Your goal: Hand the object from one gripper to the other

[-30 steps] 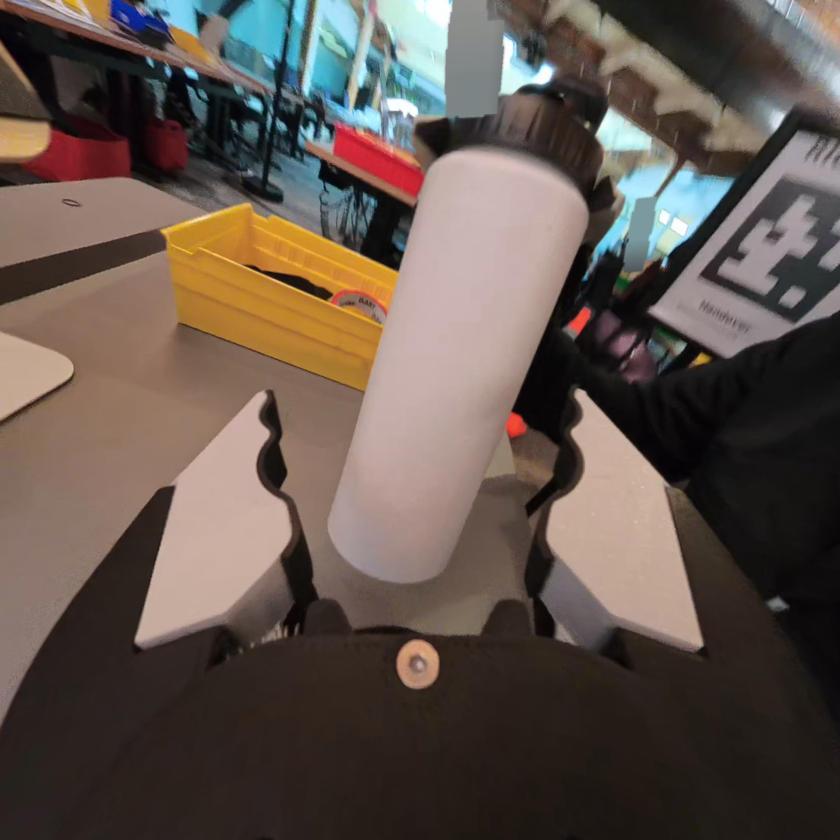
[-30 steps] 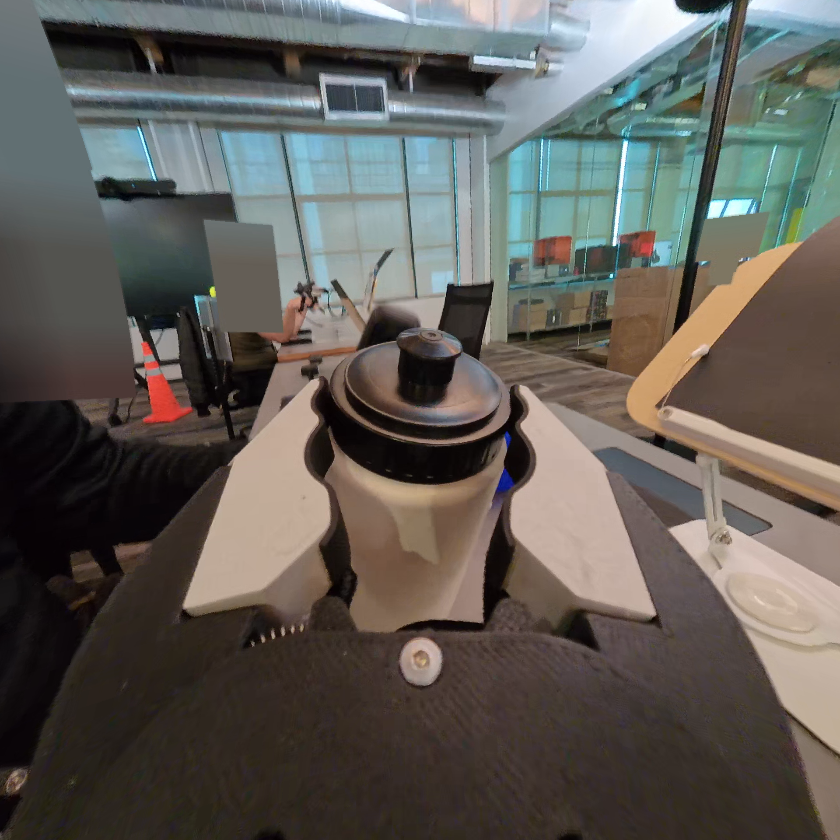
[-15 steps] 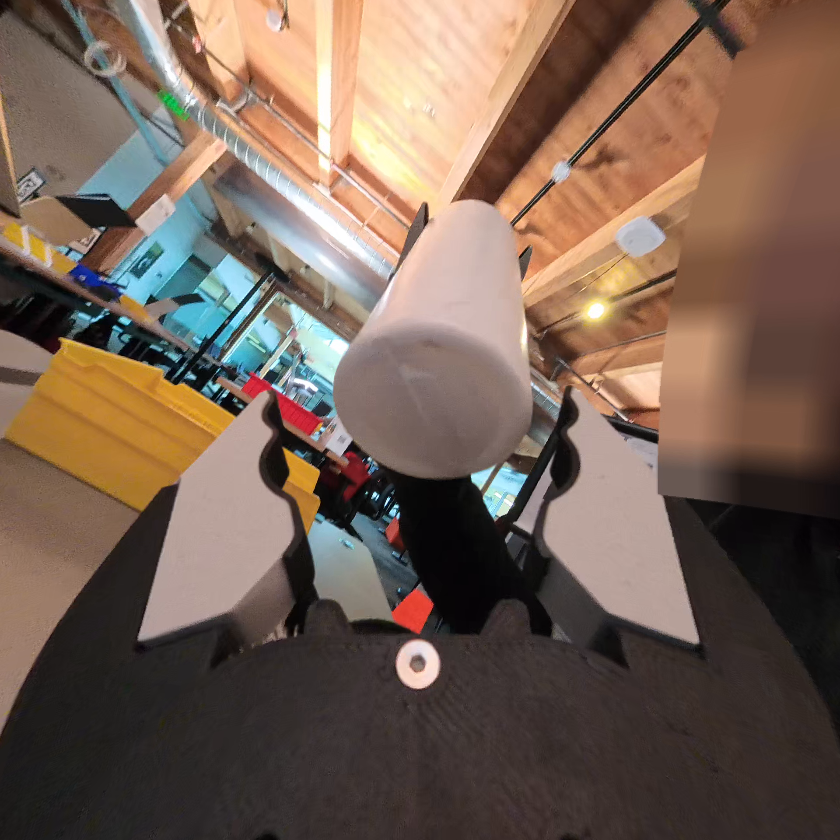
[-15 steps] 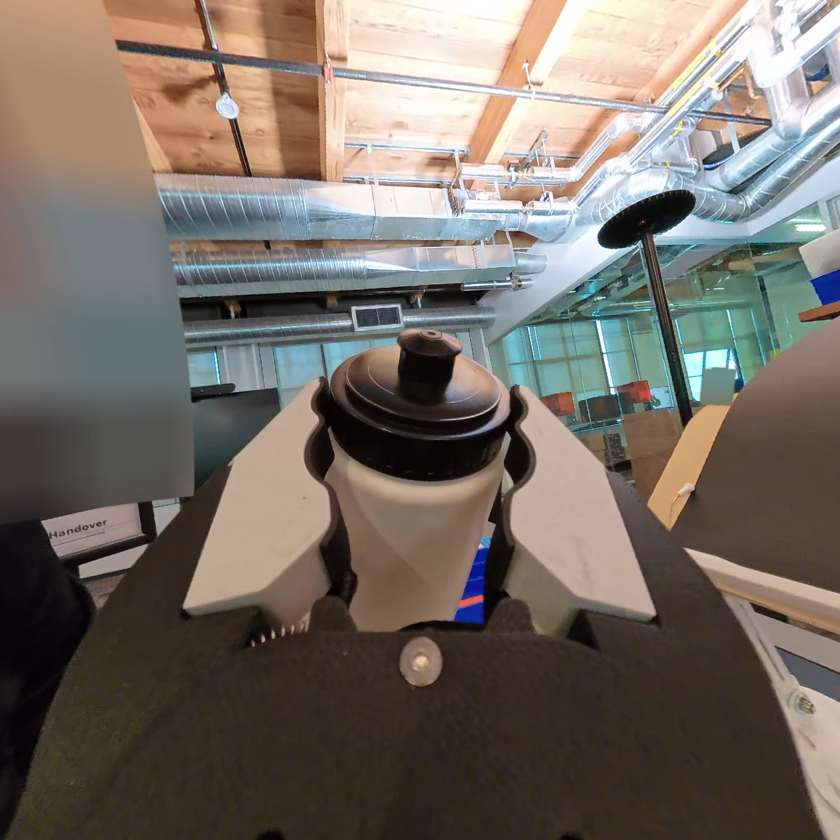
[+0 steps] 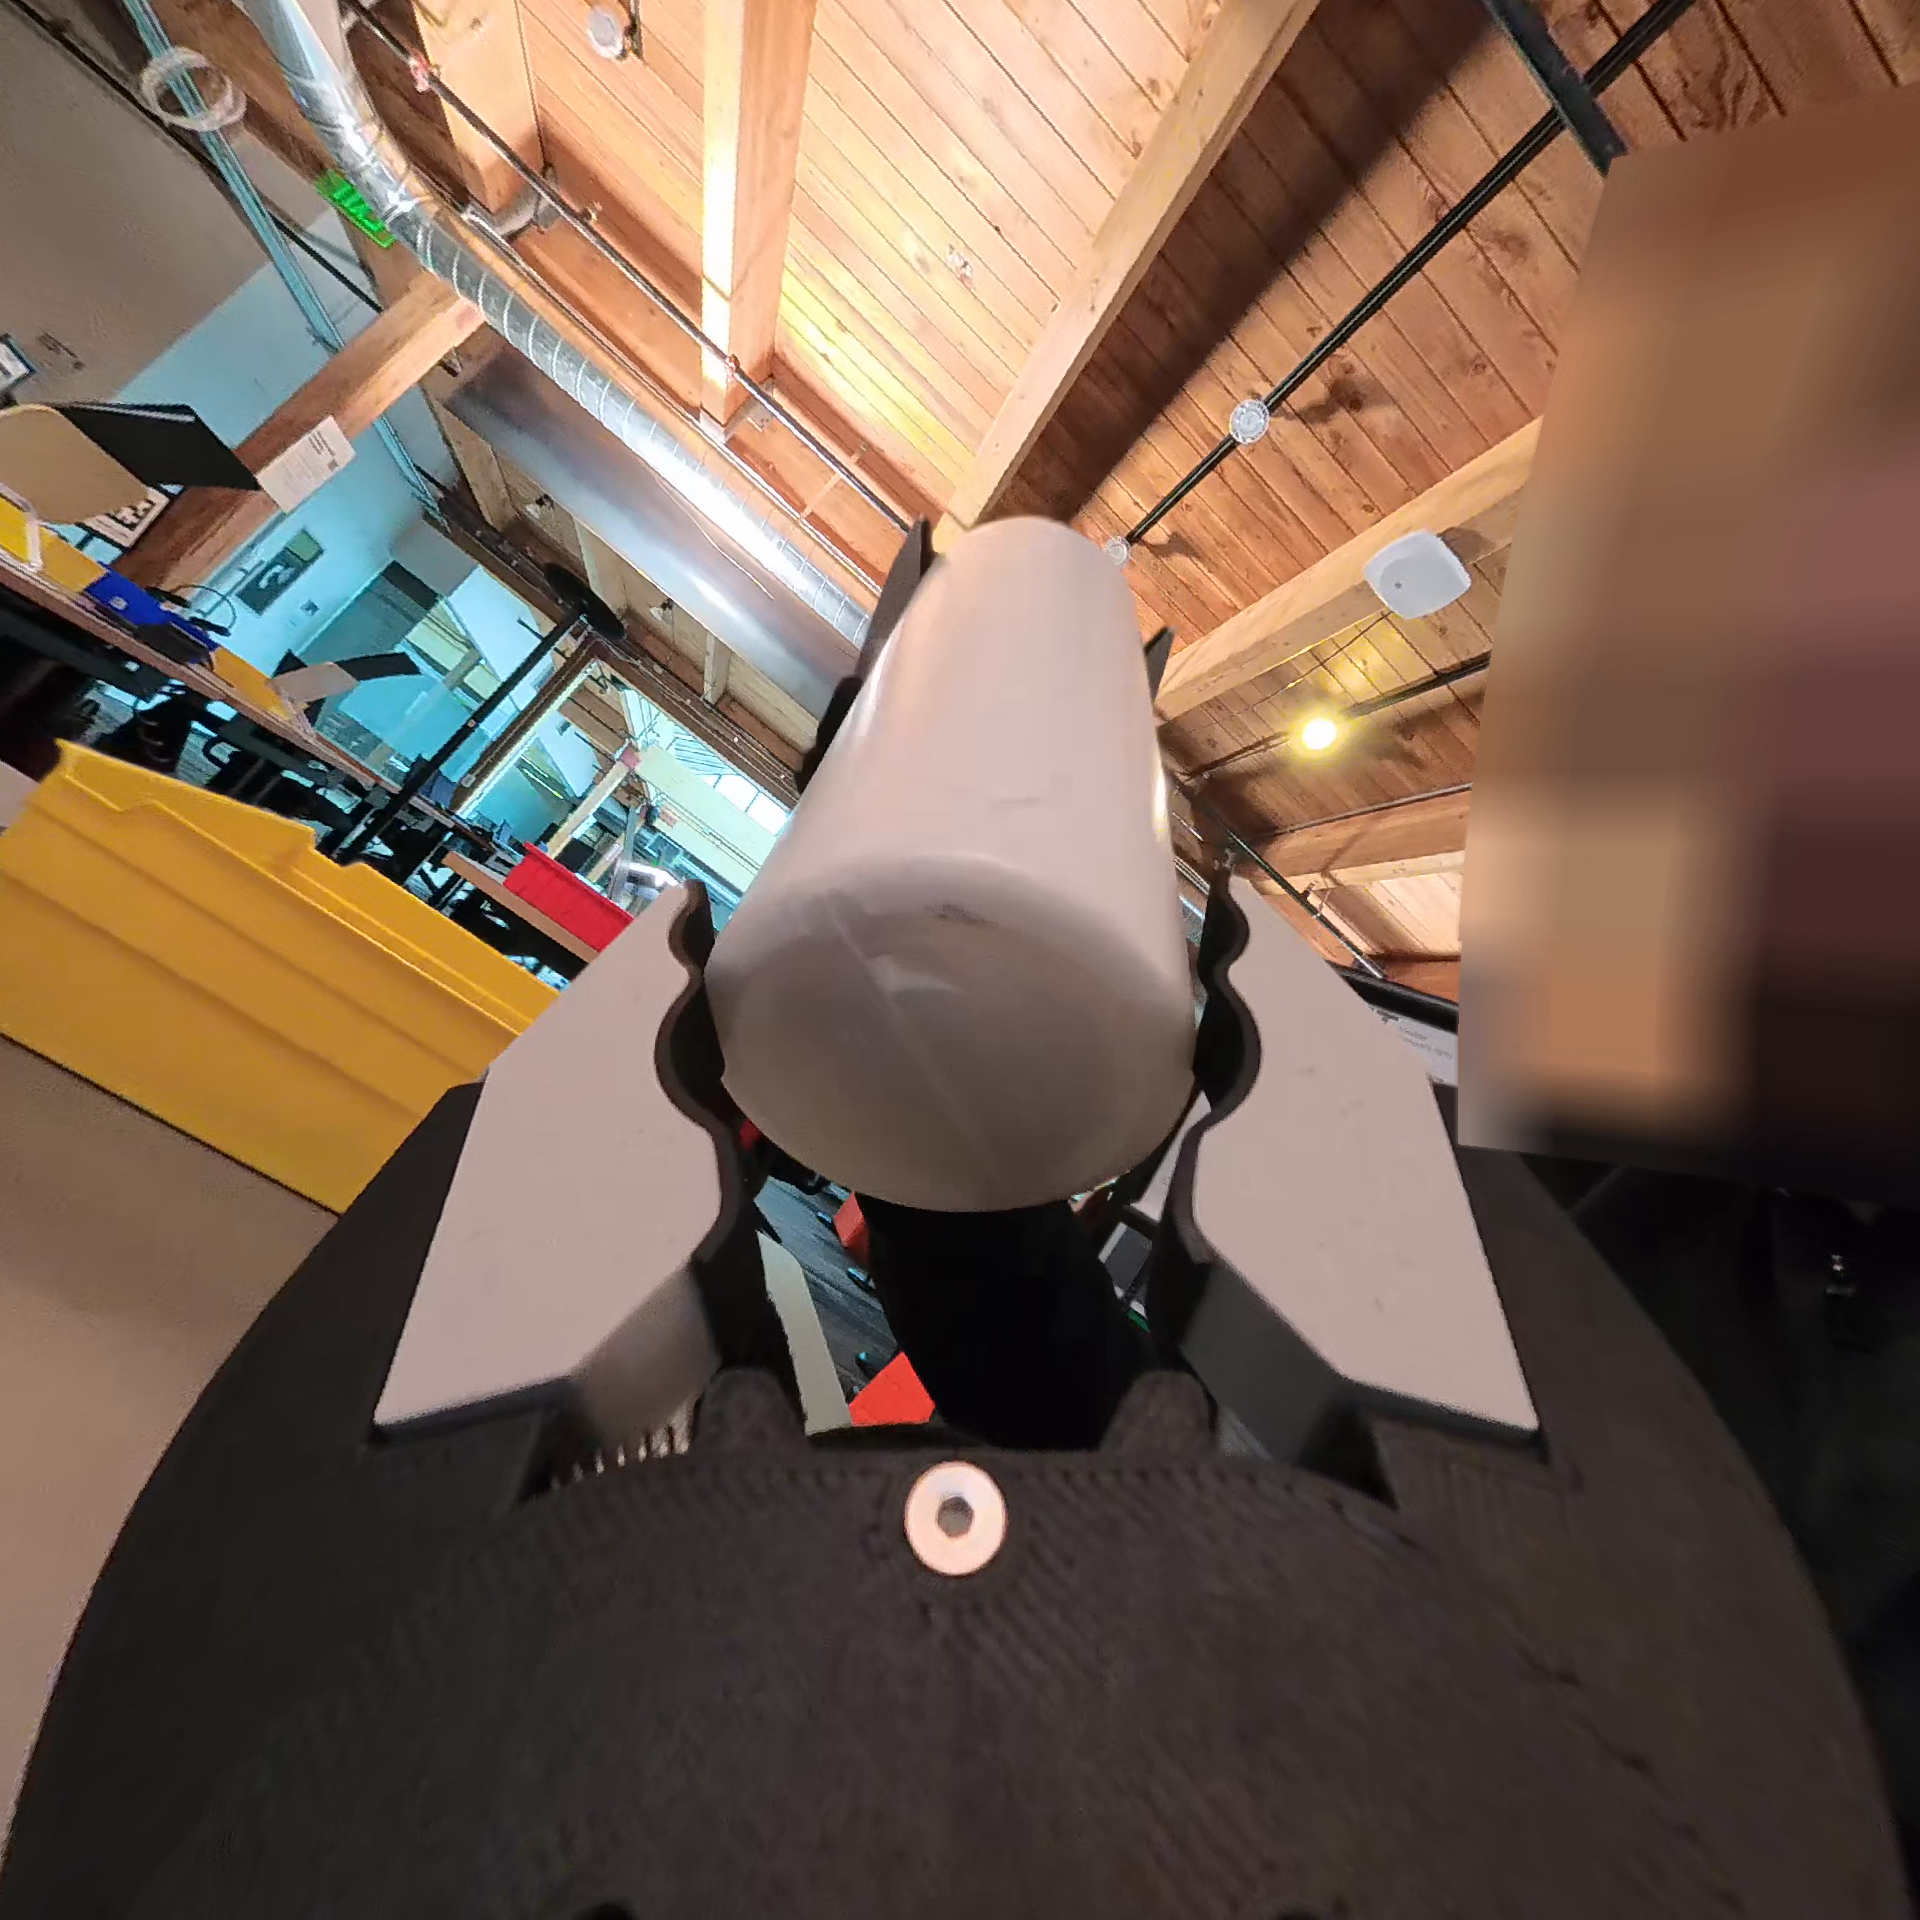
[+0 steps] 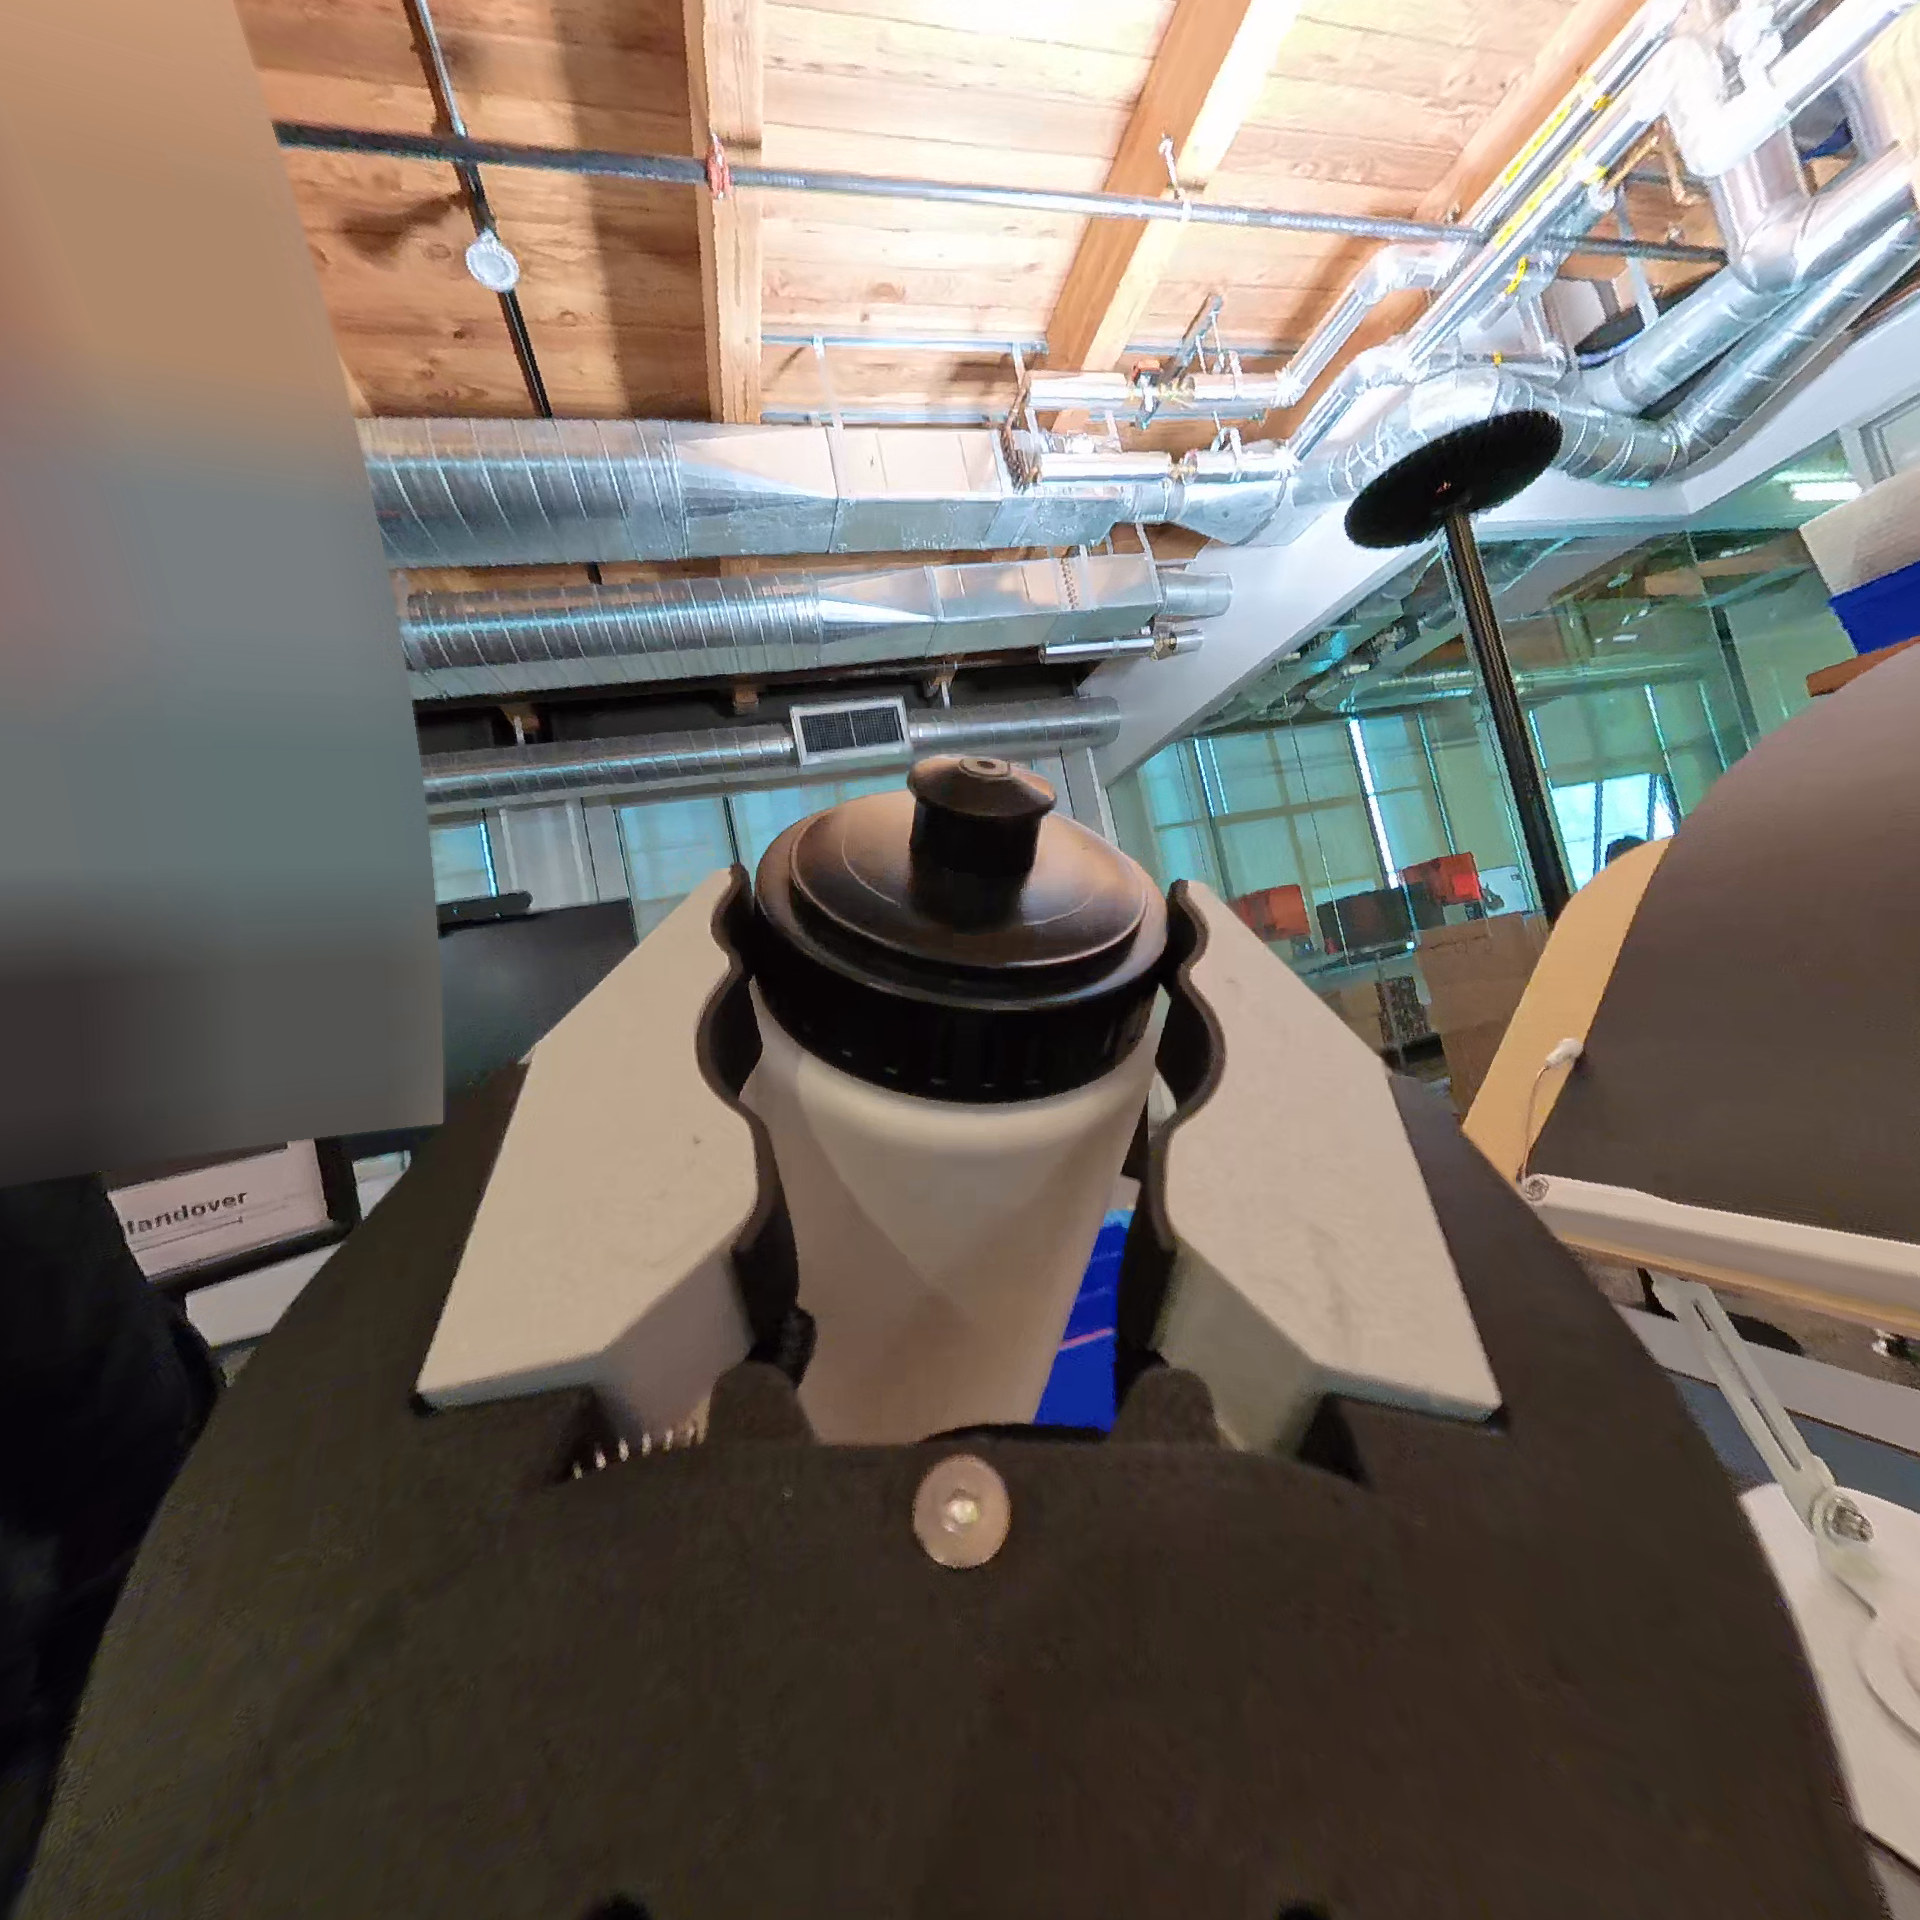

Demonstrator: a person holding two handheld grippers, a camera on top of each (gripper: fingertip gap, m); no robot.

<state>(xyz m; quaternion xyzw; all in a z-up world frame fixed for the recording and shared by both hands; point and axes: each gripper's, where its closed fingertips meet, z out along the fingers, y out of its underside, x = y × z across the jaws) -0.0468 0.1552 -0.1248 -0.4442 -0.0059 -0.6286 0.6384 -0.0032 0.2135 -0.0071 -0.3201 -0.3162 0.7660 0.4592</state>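
Note:
A white bottle [image 5: 966,790] with a black cap [image 6: 956,966] is held in the air, between both grippers. In the right wrist view my right gripper [image 6: 958,888] is shut on the bottle's upper body [image 6: 935,1195], just under the cap. In the left wrist view the bottle's flat bottom end points at the camera. My left gripper [image 5: 956,904] has its fingers [image 5: 582,1143] pressed against both sides of that end. The right gripper's black tips [image 5: 912,566] peek out behind the bottle's far end.
A yellow bin [image 5: 208,966] stands on the grey table [image 5: 125,1299] at the left. A tilted dark board on a white stand [image 6: 1766,1039] is at the right of the right wrist view. A person's dark sleeve [image 6: 83,1403] is at the lower left. Both views tilt up at the ceiling. Spacing between my two grippers at the tips: around 15 cm.
Both grippers tilted up from the table toward the ceiling. The bottle's bottom came between the left fingers, which closed in on it. The right grip stayed the same.

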